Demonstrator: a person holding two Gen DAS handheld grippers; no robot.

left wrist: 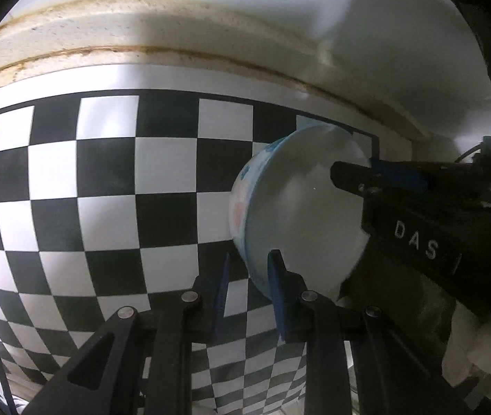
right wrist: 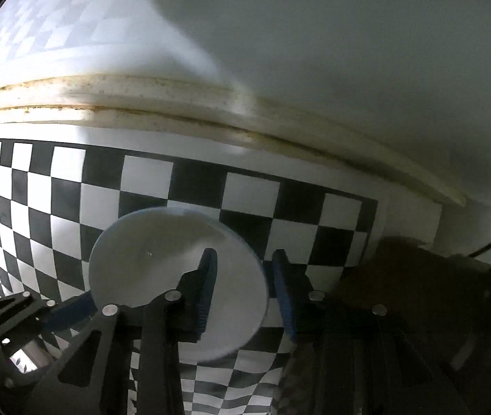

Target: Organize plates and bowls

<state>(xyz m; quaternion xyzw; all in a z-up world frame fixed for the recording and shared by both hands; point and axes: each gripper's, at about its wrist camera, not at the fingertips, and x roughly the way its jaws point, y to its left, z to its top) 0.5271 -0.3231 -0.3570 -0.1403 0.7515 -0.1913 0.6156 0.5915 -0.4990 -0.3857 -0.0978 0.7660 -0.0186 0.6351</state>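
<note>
- The worktop, covered by a black-and-white checkered mat (left wrist: 107,180), lies under the bowl (left wrist: 300,214). The mat's black-bordered corner shows just beyond the bowl's far rim. I cannot tell whether the bowl's base rests on the mat or hangs just above it.
- A stained cream ledge (left wrist: 176,34) runs behind the bowl, well apart from it, with a pale wall above.
- The bowl is white inside, with blue and pink marks on its outer wall. Its mouth opens up towards both cameras. Being round, it has no long axis, so any coming move turns on the rim, and both tools are already at it.
- The right hand-held gripper (right wrist: 243,269) straddles the bowl's rim, one finger inside and one outside. It looks clamped on the wall.
- The left hand-held gripper (left wrist: 248,276) meets the bowl's rim at a point well apart from the right one. Its pads are drawn close with the rim between them, and I judge it a grip.
- Neither hand is nearer, and the bowl sits between the two, so they would have to move together.
</note>
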